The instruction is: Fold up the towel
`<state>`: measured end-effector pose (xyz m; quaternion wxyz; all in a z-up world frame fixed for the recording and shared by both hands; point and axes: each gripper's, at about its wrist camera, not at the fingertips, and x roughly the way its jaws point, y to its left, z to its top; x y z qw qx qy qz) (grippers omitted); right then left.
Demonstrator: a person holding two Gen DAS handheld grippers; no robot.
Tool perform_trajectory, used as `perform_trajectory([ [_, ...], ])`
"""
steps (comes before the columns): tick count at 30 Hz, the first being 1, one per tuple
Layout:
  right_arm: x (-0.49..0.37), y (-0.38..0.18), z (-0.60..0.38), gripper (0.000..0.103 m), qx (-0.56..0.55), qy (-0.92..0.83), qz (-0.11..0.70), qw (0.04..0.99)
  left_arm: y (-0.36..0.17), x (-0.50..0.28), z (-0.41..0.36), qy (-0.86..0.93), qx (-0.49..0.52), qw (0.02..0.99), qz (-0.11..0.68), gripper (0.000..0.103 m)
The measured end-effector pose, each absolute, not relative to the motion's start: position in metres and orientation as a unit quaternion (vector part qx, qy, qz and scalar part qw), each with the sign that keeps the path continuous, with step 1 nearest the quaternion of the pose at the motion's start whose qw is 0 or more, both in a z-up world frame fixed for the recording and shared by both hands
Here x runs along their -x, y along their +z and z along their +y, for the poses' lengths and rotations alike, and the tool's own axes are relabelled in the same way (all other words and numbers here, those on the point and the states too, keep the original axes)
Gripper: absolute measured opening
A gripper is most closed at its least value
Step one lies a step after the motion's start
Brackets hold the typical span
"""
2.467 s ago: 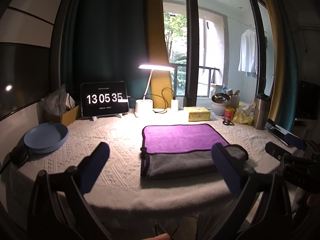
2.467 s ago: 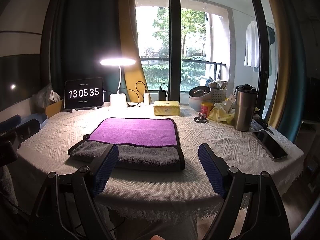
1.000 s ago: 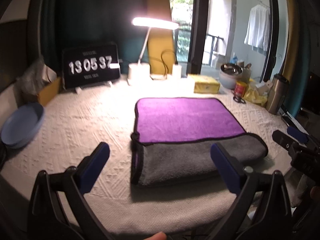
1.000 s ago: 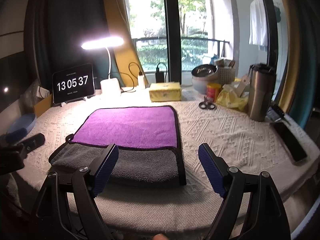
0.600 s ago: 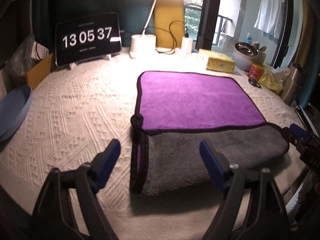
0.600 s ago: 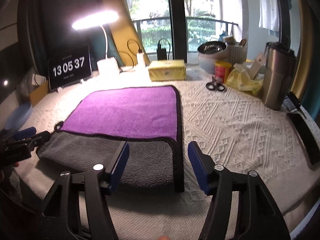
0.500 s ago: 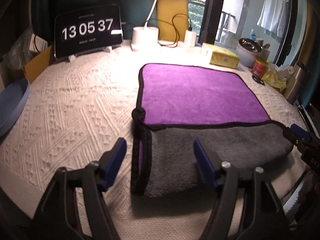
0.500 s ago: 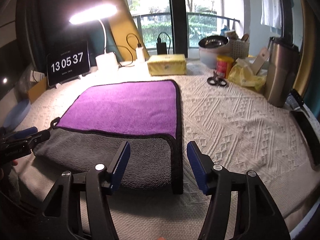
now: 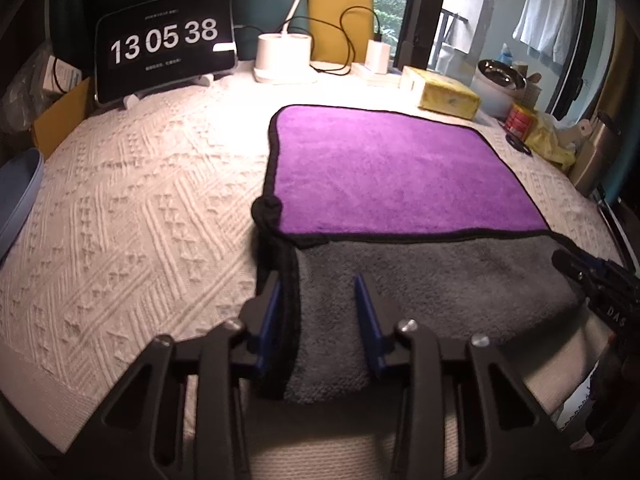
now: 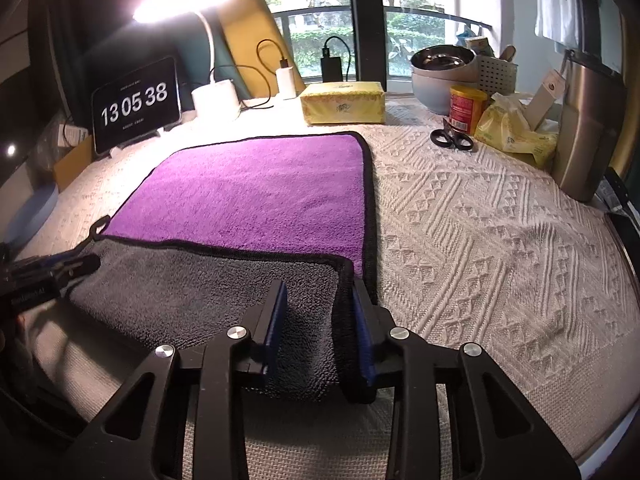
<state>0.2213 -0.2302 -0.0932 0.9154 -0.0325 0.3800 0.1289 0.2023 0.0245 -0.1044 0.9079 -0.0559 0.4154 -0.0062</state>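
A purple towel (image 9: 384, 168) with a black hem lies flat on the table, its near part folded over to show the grey underside (image 9: 432, 280). My left gripper (image 9: 318, 300) straddles the near left corner of the grey fold, jaws partly closed around it with a gap remaining. My right gripper (image 10: 318, 308) straddles the near right corner of the same towel (image 10: 256, 196), jaws narrowed around the grey edge. Each gripper's tip shows at the edge of the other's view.
White textured tablecloth (image 9: 132, 208). At the back stand a clock tablet (image 9: 164, 44), a lamp base (image 9: 284, 58) and a yellow tissue box (image 10: 344, 102). On the right are scissors (image 10: 452, 138), a red tin (image 10: 466, 108), a steel tumbler (image 10: 588, 128). A blue plate (image 9: 16, 196) lies far left.
Both grippers moved forward and down onto the towel's near corners. Their jaws went from wide open to narrowed around the grey fold.
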Motion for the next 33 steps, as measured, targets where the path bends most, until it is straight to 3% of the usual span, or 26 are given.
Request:
perform_trajectory([
  [3,-0.219,-0.094,-0.227,0.023,0.046,0.131,0.375,0.917,-0.104,-0.202,0.022,-0.007,0.051,0.909,0.414,0.028],
  [5,-0.218,-0.093,-0.224,0.015,0.055,0.131,0.370,0.918,-0.103,-0.200,0.020,-0.014,0.051,0.909,0.413,0.014],
  [7,-0.218,-0.092,-0.224,0.010,0.061,0.130,0.365,0.920,-0.100,-0.198,0.017,-0.019,0.047,0.911,0.409,0.010],
  [33,-0.227,-0.032,-0.229,0.006,0.054,0.147,0.258,0.953,-0.033,-0.201,0.004,-0.029,0.020,0.949,0.314,0.009],
])
